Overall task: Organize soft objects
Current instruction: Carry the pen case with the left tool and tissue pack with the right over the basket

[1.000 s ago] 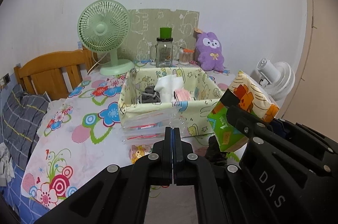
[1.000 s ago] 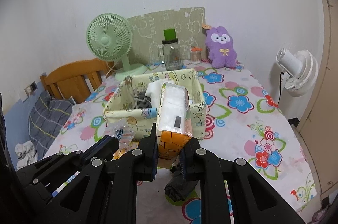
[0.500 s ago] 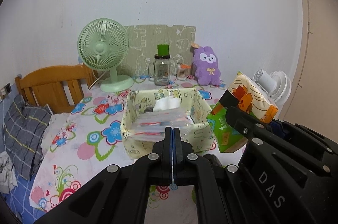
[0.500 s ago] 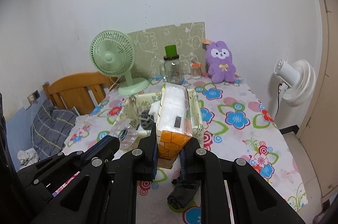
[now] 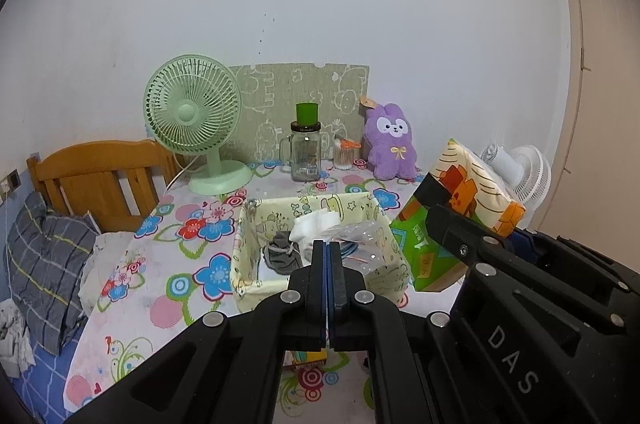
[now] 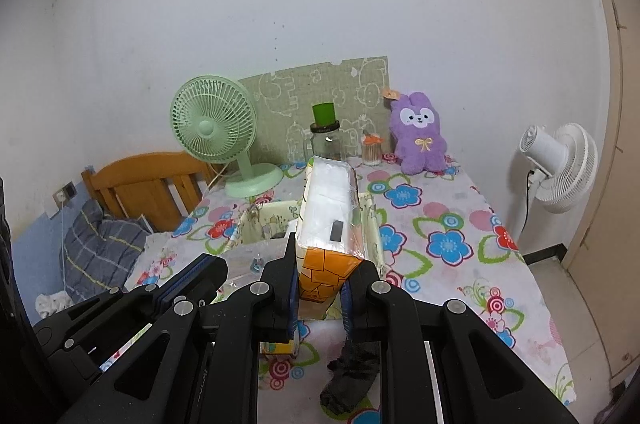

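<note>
Tissue pack: you are holding it in the right gripper, jaws pressing on its near short end; its long axis is pointing away from you, straight toward the basket.
Right gripper: closed on the tissue pack, hanging above the table, with the pack's far end reaching over the basket's near rim in its own view.
Left gripper: jaws fully together; a crinkly clear plastic bag is sitting right at its tips, and you are probably pinching its edge, though the contact itself is hidden.
Basket: it is lying directly ahead of and below both grippers, open top up; a grey sock and a white folded cloth are already lying inside.
Key relation: the pack is aiming lengthwise at the opening, so you are needing only a forward-and-down move; the right hand is the one carrying it.
In the way: the plastic bag is hanging over the basket's near right part, and the things inside are taking up floor space, so you may be needing the left side to go first or clear off.
Left on the table: a dark sock and a small colourful box are lying below the right gripper.
Farther out: green fan, glass jar and purple plush rabbit are standing by the wall, well apart.
</note>
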A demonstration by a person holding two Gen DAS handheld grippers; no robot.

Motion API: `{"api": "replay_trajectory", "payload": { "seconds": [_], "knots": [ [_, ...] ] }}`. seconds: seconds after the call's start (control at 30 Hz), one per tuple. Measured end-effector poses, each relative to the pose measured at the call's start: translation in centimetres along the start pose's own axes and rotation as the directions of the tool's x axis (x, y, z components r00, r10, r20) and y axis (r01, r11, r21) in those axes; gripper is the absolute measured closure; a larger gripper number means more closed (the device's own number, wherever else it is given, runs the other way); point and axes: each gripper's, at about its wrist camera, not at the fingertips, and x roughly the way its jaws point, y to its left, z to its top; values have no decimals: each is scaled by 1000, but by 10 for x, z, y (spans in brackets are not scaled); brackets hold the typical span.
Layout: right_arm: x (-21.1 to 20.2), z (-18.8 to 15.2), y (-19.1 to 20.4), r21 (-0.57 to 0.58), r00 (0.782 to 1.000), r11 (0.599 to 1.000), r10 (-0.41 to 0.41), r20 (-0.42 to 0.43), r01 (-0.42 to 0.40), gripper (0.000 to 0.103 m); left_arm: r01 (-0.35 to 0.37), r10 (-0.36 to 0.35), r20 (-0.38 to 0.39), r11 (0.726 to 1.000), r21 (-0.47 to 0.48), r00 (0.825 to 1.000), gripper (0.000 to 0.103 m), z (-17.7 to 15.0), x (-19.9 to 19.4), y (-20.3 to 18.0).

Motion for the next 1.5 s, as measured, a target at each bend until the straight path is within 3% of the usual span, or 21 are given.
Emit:
{"api": "replay_trajectory", "payload": {
  "seconds": [0.4,1.03,1.4,1.47,1.5],
  "knots": [
    [22,17,2,1,1000,1000,2,-5,-2,83,-11,11,3,1000,2,1000,103,16,22,8],
    [93,34,5,-13,998,1000,-9,-60,8,83,-40,39,-40,999,-17,998,103,27,78,27],
    [130,29,6,-20,994,1000,4,-111,-6,83,-68,62,-120,996,-50,991,103,19,114,40],
    [139,25,7,-29,991,1000,5,-131,-9,83,-79,71,-158,996,-49,985,89,14,122,42],
    [141,23,7,-30,991,999,6,-136,-11,83,-86,77,-165,995,-49,983,66,12,124,43]
  ]
}}
